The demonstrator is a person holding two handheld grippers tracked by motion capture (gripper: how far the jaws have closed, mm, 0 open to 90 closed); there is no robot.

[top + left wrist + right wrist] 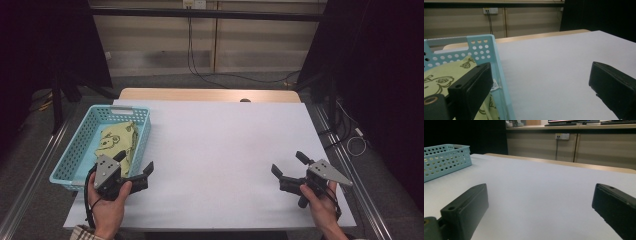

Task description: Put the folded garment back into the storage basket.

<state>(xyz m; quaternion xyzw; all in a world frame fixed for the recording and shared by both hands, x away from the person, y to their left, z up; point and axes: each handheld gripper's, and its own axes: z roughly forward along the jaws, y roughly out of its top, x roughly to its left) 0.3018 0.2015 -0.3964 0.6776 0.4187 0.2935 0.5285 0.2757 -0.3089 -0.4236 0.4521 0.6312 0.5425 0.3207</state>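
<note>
The left gripper [134, 165] hangs with its jaws spread wide and empty, straddling the near right wall of the light blue perforated basket [141, 131]: one jaw sits over the basket's inside, the other over the white table [225, 150]. Just ahead of the inner jaw, a folded yellow-green cloth with a bear print [117, 142] lies in the basket. The right gripper [286, 164], well apart from the basket, also gapes wide, holding nothing, above bare tabletop.
</note>
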